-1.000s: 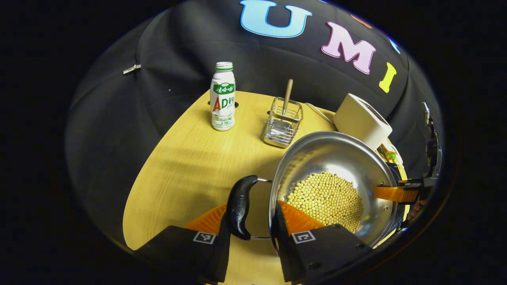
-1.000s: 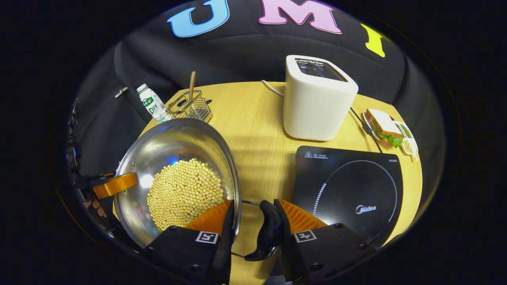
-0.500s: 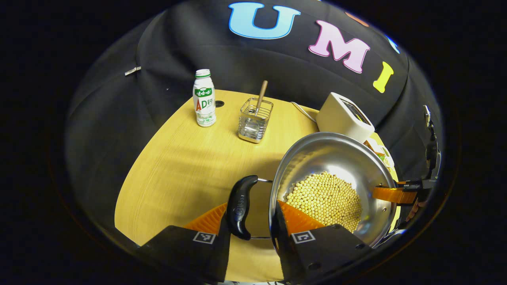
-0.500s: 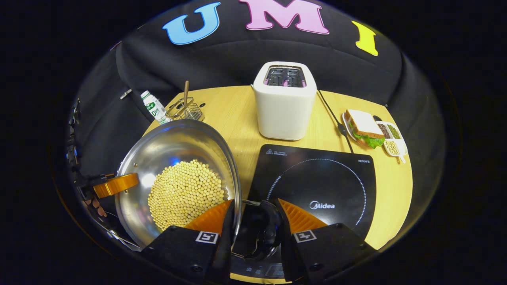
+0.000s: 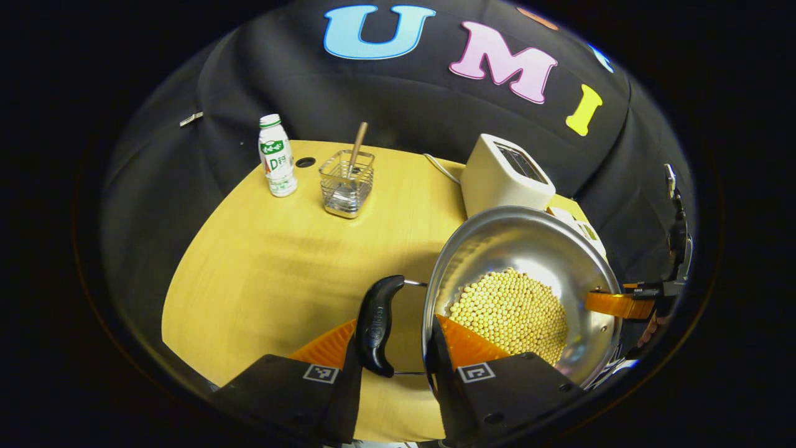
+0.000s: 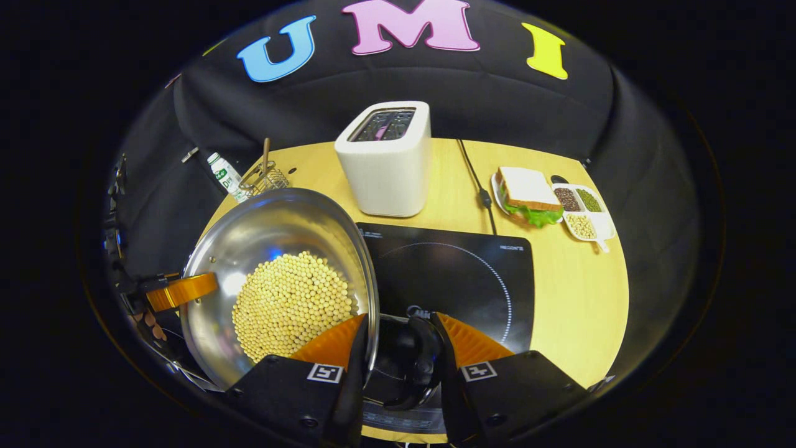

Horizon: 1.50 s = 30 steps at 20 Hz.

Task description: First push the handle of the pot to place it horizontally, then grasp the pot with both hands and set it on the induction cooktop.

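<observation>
A steel pot (image 6: 280, 274) heaped with soybeans (image 6: 291, 305) rides clear of the wooden table (image 5: 280, 249), carried between two handheld grippers. The left gripper (image 5: 398, 345) clamps its fingers across the pot's rim and black side handle (image 5: 377, 325); in the right gripper view, the right gripper (image 6: 398, 342) does the same on the opposite handle (image 6: 423, 361), one finger inside the rim, the other outside the grip.

Compared with a second ago, the black induction cooktop (image 6: 460, 274) has slid from the right gripper view's lower right to directly beneath the right gripper and the pot's near edge, while the white toaster (image 6: 385, 158) and the plate with a sandwich (image 6: 528, 196) have swung leftward across that view. In the left gripper view, the milk bottle (image 5: 277, 155) and wire utensil holder (image 5: 347, 183) have drawn farther off.

The shift suggests the carry has nearly reached its mark: the pot now hangs partly over the cooktop's glass, apparently short of the ring's centre. What likely remains is a little more sideways travel, then a level descent, keeping the beans from spilling, before both grips let go.
</observation>
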Available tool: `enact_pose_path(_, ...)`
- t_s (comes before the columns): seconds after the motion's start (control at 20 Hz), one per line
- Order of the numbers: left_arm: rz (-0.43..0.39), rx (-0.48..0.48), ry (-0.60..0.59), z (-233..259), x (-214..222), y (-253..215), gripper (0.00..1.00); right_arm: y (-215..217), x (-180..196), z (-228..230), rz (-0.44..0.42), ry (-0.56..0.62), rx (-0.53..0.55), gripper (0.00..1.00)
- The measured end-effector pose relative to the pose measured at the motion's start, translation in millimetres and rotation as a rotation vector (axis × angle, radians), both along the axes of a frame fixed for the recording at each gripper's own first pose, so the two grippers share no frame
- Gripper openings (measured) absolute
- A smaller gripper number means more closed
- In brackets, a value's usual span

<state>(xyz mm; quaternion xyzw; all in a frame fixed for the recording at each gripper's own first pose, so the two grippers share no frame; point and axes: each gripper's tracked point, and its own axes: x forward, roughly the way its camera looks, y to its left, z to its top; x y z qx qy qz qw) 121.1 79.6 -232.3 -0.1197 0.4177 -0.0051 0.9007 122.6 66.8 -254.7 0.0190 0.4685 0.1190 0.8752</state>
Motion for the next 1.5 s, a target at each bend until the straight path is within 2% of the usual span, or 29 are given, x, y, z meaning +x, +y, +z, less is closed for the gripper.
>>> enact_pose_path(0.55, -0.06, 0.011, 0.004, -4, 27, -82, 0.55, -87, 13, -14, -0.056, 0.006, 0.012, 0.54)
enact_pose_path(0.6, -0.063, 0.011, 0.005, -5, 29, -89, 0.55, -93, 15, -15, -0.06, 0.008, 0.013, 0.58)
enact_pose_path(0.65, -0.066, 0.011, 0.008, -6, 32, -94, 0.55, -98, 16, -17, -0.063, 0.011, 0.014, 0.53)
enact_pose_path(0.75, -0.068, 0.012, 0.01, -8, 36, -104, 0.55, -109, 19, -21, -0.066, 0.016, 0.016, 0.54)
enact_pose_path(0.8, -0.069, 0.012, 0.01, -10, 36, -108, 0.55, -114, 20, -23, -0.067, 0.017, 0.017, 0.58)
enact_pose_path(0.85, -0.071, 0.011, 0.011, -12, 38, -111, 0.55, -118, 21, -24, -0.068, 0.019, 0.018, 0.54)
enact_pose_path(1.4, -0.058, 0.009, 0.015, -25, 48, -137, 0.55, -141, 34, -45, -0.065, 0.033, 0.032, 0.53)
enact_pose_path(1.45, -0.056, 0.008, 0.015, -27, 48, -138, 0.54, -141, 35, -46, -0.064, 0.032, 0.033, 0.58)
enact_pose_path(1.5, -0.051, 0.007, 0.008, -27, 50, -138, 0.55, -141, 37, -47, -0.064, 0.025, 0.036, 0.55)
